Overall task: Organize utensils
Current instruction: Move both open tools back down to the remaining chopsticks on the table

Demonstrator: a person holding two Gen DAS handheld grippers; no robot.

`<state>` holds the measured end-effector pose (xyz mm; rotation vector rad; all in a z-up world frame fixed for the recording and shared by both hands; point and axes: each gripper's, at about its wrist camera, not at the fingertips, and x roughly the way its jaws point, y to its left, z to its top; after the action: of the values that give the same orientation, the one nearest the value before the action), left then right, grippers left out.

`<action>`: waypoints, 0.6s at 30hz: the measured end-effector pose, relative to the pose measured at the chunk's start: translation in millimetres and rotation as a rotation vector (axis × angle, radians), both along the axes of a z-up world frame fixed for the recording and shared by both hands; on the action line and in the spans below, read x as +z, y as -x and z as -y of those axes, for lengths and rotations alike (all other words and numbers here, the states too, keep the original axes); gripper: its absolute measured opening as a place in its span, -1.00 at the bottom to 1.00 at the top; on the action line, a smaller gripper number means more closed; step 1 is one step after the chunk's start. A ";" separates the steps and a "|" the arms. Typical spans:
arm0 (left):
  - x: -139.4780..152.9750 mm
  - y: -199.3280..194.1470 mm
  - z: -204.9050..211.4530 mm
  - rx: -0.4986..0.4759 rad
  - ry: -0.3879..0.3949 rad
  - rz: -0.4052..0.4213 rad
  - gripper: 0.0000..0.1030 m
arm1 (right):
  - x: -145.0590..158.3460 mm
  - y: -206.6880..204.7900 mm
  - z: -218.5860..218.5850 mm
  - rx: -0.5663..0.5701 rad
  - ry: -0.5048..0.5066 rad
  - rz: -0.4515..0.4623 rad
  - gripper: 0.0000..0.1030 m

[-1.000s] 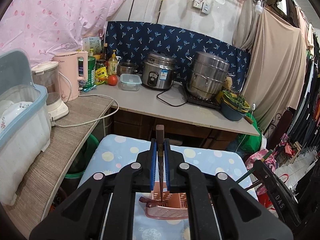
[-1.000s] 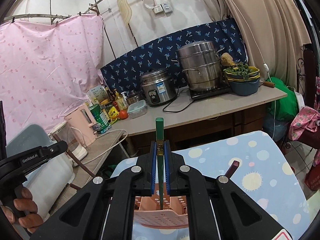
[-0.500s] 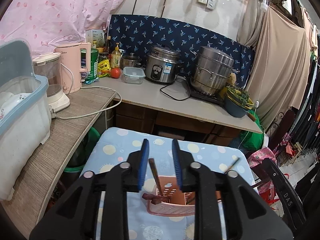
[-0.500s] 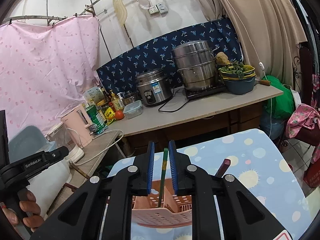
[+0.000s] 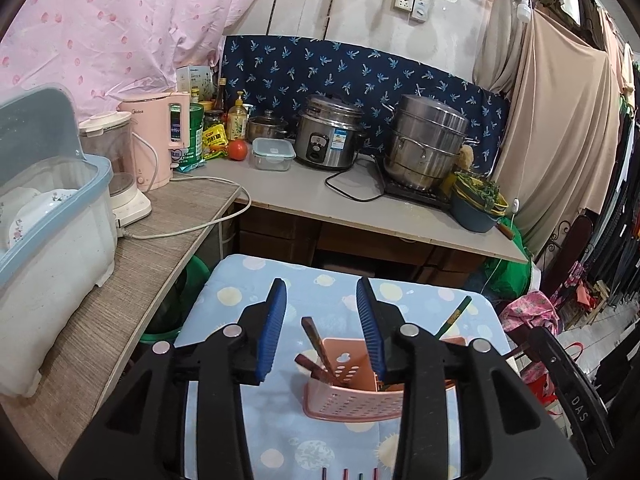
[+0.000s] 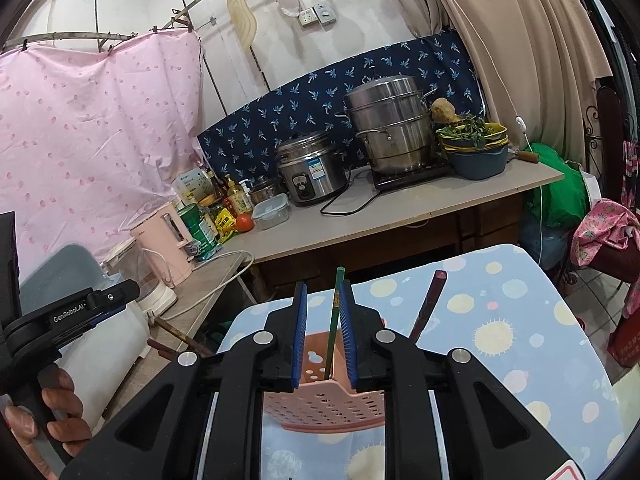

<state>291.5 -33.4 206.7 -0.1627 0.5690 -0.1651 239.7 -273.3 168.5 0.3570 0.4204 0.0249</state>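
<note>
A pink perforated utensil basket (image 5: 352, 398) (image 6: 320, 404) stands on the blue spotted tablecloth (image 5: 240, 296). My left gripper (image 5: 321, 294) hovers over it with its jaws opening. A brown chopstick (image 5: 314, 338) leans in the basket between the pads, touching neither. A green chopstick (image 5: 454, 316) sticks up at the basket's right. My right gripper (image 6: 324, 292) is open around that green chopstick (image 6: 333, 328), which stands loose in the basket. A dark red chopstick (image 6: 430, 304) leans to its right.
A worktop (image 5: 340, 200) behind holds a rice cooker (image 5: 328, 138), steamer pot (image 5: 426, 140), pink kettle (image 5: 160, 144) and a bowl of greens (image 5: 476, 200). A dish box (image 5: 48, 216) sits at left. Several stick ends (image 5: 348, 474) lie at the near edge. A hand (image 6: 60, 404) holds the left gripper.
Both grippers were shut on upright chopsticks and have let go. The brown one dropped and leans in the basket; the green one stands there. The left jaws kept widening.
</note>
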 end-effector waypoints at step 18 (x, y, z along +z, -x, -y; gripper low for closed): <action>-17.0 44.6 3.9 -0.017 -0.080 -0.021 -0.32 | -21.7 54.7 -23.7 0.051 0.047 -0.065 -0.66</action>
<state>246.9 -37.3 189.7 -0.0823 0.5973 -0.1575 184.9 -249.6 146.9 0.3015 0.4940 0.0528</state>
